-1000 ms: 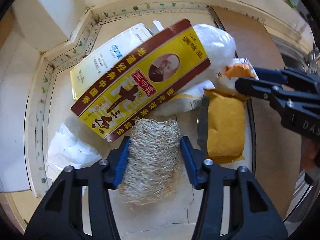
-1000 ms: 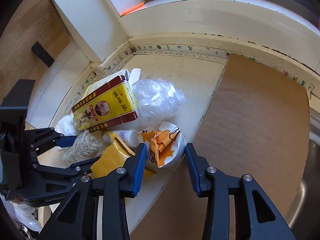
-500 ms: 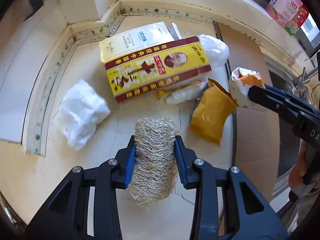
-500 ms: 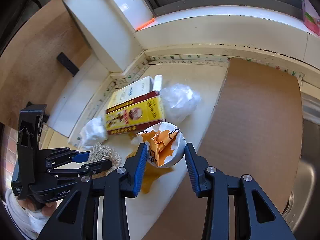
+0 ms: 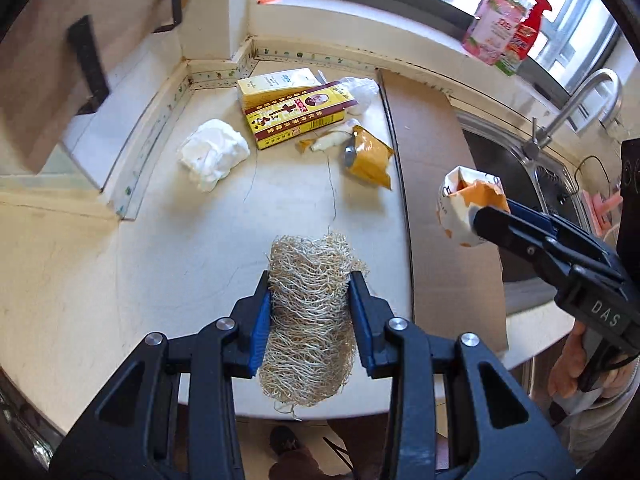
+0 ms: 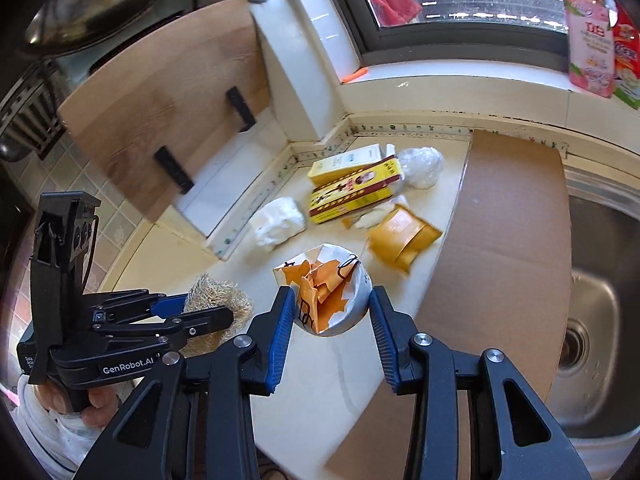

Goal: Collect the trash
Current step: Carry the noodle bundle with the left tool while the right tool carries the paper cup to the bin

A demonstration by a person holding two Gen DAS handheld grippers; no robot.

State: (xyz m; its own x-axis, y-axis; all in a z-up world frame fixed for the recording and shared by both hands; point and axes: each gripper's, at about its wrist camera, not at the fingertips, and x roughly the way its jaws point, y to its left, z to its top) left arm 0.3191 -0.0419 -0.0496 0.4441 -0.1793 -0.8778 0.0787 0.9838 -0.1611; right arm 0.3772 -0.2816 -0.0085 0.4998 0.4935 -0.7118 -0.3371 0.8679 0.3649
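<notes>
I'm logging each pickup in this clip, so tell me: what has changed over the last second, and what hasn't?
Both tools lifted and drew back from the trash pile. The left tool carried the loofah scrubber up off the counter; the right tool raised the crumpled paper cup. Neither let go. The yellow box, white tissue wad and yellow packet stayed on the counter.

Loofah (image 5: 310,320) clamped, lifted; crumpled cup (image 6: 330,294) clamped, lifted
</notes>
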